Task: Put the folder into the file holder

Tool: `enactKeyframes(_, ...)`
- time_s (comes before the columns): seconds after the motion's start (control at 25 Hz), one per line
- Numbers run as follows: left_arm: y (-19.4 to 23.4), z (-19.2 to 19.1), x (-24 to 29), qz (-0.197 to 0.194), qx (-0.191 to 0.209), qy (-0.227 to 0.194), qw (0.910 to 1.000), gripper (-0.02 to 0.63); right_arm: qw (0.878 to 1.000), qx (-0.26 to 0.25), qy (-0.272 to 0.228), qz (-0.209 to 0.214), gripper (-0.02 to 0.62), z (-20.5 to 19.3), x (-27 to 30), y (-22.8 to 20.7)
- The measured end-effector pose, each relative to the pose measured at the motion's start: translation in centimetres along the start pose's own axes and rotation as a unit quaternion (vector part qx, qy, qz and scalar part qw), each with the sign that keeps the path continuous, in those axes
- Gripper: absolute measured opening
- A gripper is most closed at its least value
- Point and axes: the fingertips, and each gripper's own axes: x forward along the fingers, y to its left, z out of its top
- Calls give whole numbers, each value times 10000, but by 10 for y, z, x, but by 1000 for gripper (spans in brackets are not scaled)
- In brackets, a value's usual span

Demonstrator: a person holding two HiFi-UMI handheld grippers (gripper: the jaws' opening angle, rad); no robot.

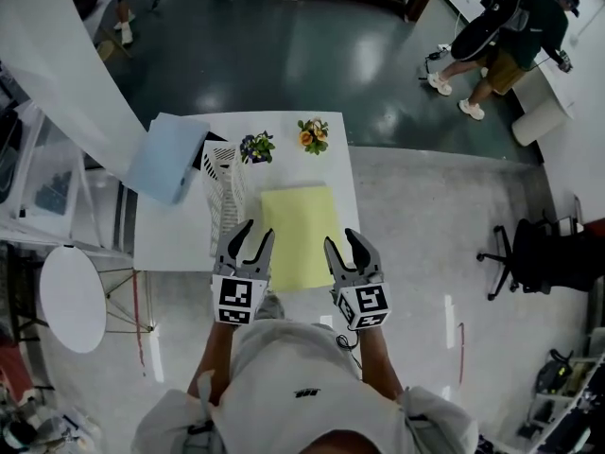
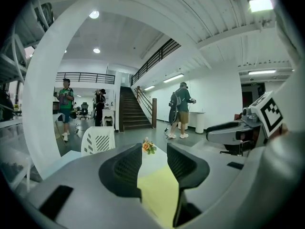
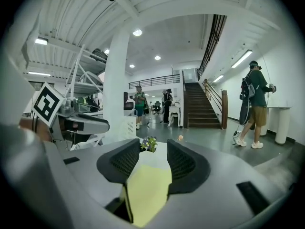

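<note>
Head view: yellow folder (image 1: 301, 235) lies flat on the white worktop (image 1: 180, 239), just ahead of and between the two tongs, its near edge hanging off the worktop edge closest to them. Probably left that way so a jaw can get under it. White mesh file holder (image 1: 225, 197) stands upright straight ahead of the left tongs (image 1: 260, 230), touching or just beside the folder's left edge. It is a short carry away.

Left tongs and right tongs (image 1: 340, 238) are held level with each other, one at each near corner of the folder, pointing slightly down at it. Likely lining up for a two-sided pickup.

Both gripper views show the jaws drawn in to a slim slot. Nothing is pinched and neither pair touches the folder, which is seen only through the slot. The folder is not yet in the holder.
</note>
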Motion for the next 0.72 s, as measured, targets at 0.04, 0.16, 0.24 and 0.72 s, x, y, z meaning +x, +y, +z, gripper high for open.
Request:
enactKeyframes(0.04, 3, -1, 5, -47, -13, 28, 10000, 178, 10000, 6, 33, -30, 184, 0, 6, -1)
enactKeyframes(0.16, 12, -6, 20, -191, -48, 113, 9997, 178, 9998, 31, 139, -119, 184, -1, 21, -4)
enactKeyframes(0.24, 15, -10, 27, -295, -76, 170, 9994, 178, 9996, 52, 217, -182, 184, -4, 29, -6)
enactKeyframes(0.72, 20, -59, 67, -696, -394, 850, 9932, 184, 9954, 206, 838, -413, 184, -42, 67, -32)
